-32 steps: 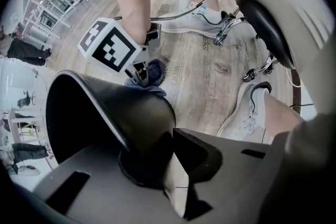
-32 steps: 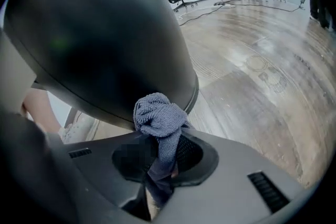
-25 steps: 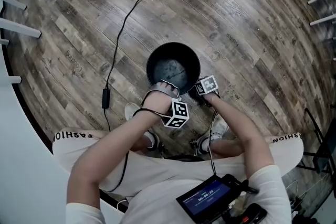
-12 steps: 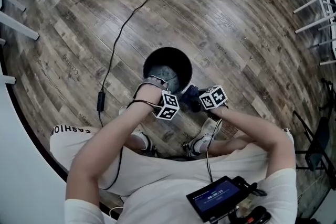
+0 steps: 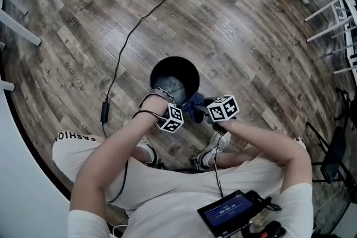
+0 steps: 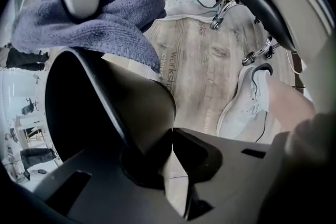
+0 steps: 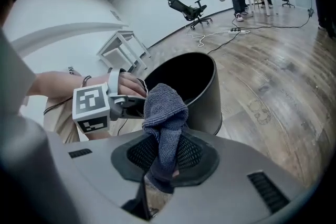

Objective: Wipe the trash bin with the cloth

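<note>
1. Trash bin [image 5: 153, 72]: black, open-topped, upright on the wood floor [image 5: 251, 25], at 12 o'clock from the person.
2. Left hand-held gripper [image 6: 169, 141]: at the bin's 7 o'clock, pointing steeply down. Its jaws have just been closing, and the rim wall stands between them, pinched. My reading is that it braces the bin against sliding or tipping while it is wiped.
3. Right hand-held gripper [image 7: 164, 147]: clamped on the blue-grey cloth [image 7: 164, 110], with a bunched fold standing above the jaws. The cloth sits at the rim's 5 o'clock; I can't tell whether it touches. It looks positioned for a pass over the rim.
4. View differences:
   - Head view: gives the layout but shows neither grip.
   - Left gripper view: alone shows the rim in the jaws, plus the shoes [image 6: 247, 107] on the floor.
   - Right gripper view: alone shows the pinch on the cloth, the bin's outer wall and the left marker cube [image 7: 92, 107].
</note>
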{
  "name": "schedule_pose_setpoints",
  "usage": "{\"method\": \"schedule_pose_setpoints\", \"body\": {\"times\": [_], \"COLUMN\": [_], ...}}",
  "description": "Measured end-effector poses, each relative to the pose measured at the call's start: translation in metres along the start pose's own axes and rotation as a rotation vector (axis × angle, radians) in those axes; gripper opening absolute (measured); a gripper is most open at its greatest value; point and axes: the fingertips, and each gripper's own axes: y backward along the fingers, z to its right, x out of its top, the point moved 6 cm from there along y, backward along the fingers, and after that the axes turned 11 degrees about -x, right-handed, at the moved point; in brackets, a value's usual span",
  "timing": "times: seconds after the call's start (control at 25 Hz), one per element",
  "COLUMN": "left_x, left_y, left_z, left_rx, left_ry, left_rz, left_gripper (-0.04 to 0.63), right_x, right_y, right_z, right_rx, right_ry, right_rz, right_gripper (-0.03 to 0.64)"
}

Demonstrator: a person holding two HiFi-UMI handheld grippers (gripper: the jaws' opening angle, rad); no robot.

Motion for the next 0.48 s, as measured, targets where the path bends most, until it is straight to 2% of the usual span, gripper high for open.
{"method": "schedule_pose_setpoints", "body": {"times": [0.48], "left_x": [0.008], "left_y": [0.004], "left_z": [-0.002], "left_rx": [-0.04], "left_ry": [-0.014], "left_rz": [0.029], "left_gripper": [0.038], "right_x": [-0.035], "right_y": [-0.078], "right_z": [0.046], "right_rx": [-0.082], "right_ry": [-0.004], "right_rz": [-0.086], "right_gripper": [0.075]}}
